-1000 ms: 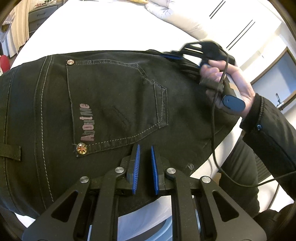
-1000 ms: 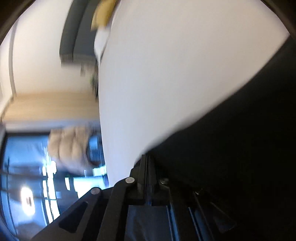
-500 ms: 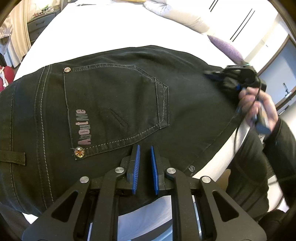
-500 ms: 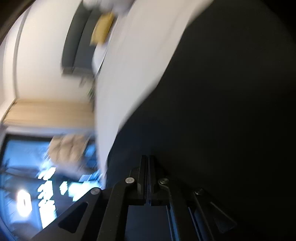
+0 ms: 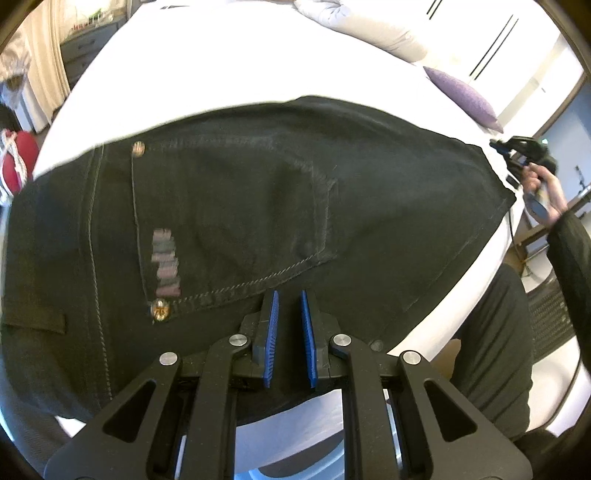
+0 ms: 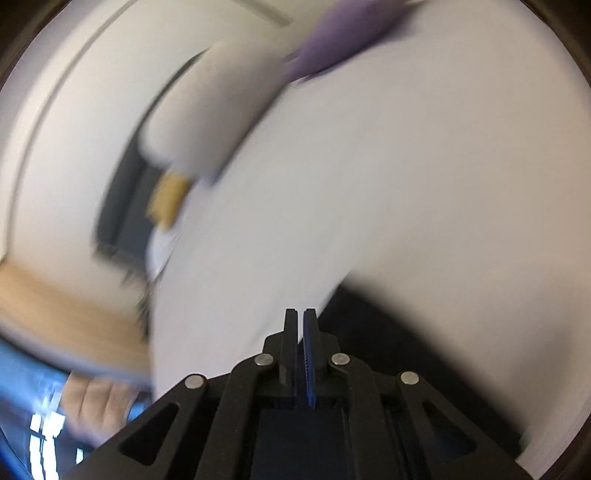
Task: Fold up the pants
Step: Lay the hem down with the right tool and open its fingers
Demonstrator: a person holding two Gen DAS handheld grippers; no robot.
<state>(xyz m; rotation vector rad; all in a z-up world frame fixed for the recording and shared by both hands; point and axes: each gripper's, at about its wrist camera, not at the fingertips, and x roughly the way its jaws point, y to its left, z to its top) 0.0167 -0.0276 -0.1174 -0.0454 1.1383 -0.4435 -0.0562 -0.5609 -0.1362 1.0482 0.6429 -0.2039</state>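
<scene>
Black jeans (image 5: 240,221) lie folded on a white bed (image 5: 229,62), back pocket with pink lettering facing up. My left gripper (image 5: 288,295) hovers just above the jeans' near edge, its blue pads slightly apart and empty. My right gripper (image 5: 511,151) shows in the left wrist view at the far right, held in a hand just off the jeans' right edge. In the blurred right wrist view the right gripper (image 6: 300,314) has its pads together with nothing between them, and a dark patch of the jeans (image 6: 388,350) lies under it.
A purple cushion (image 5: 461,96) and a white pillow (image 5: 362,26) lie at the bed's far side. A dresser (image 5: 85,55) and a red object (image 5: 16,162) stand at the left. The person's dark-clad leg (image 5: 491,350) is at the bed's right edge.
The right gripper has let go of the jeans' right part and swung away to the right, off the cloth. The jeans now lie flat. The left gripper has barely moved.
</scene>
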